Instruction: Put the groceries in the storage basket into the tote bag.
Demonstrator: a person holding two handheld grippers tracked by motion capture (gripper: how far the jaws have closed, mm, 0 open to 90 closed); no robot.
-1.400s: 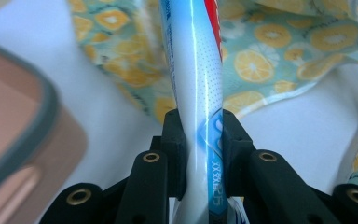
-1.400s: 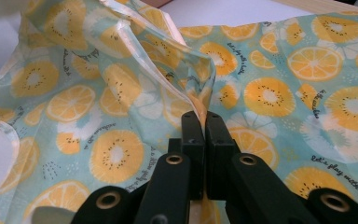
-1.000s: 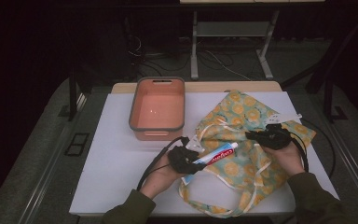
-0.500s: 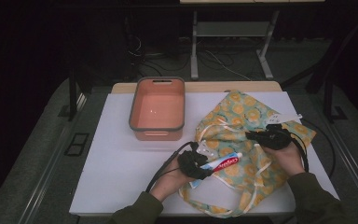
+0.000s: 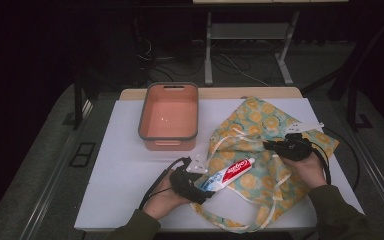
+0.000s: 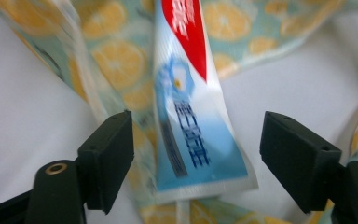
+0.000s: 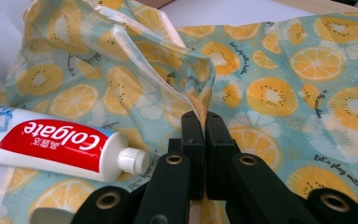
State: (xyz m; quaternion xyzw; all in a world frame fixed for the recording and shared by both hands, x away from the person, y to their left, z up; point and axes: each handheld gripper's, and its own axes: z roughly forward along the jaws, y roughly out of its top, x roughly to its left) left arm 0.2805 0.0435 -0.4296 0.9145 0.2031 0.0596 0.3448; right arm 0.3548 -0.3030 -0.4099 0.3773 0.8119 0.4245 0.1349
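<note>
A red, white and blue toothpaste tube (image 5: 228, 173) lies flat on the left part of a lemon-print cloth bag (image 5: 260, 125), cap toward the bag's middle. My left gripper (image 5: 206, 189) is at the tube's flat tail. Its jaws have just been opening, and in the left gripper view they stand wide on either side of the tube (image 6: 191, 116) without touching it. My right gripper (image 5: 275, 146) is shut on a raised fold of the bag's edge (image 7: 200, 88), with the tube's cap (image 7: 133, 161) just to its left in the right gripper view.
A pink tub (image 5: 142, 117) stands at the back of the white table top, left of the bag. The bag's straps trail toward the near table edge (image 5: 240, 227). Cables run from both grippers.
My left gripper's jaws have opened and let go of the tube's tail, and the hand has sunk a little toward the near edge. The tube now rests on the bag. My right gripper has stayed put.
</note>
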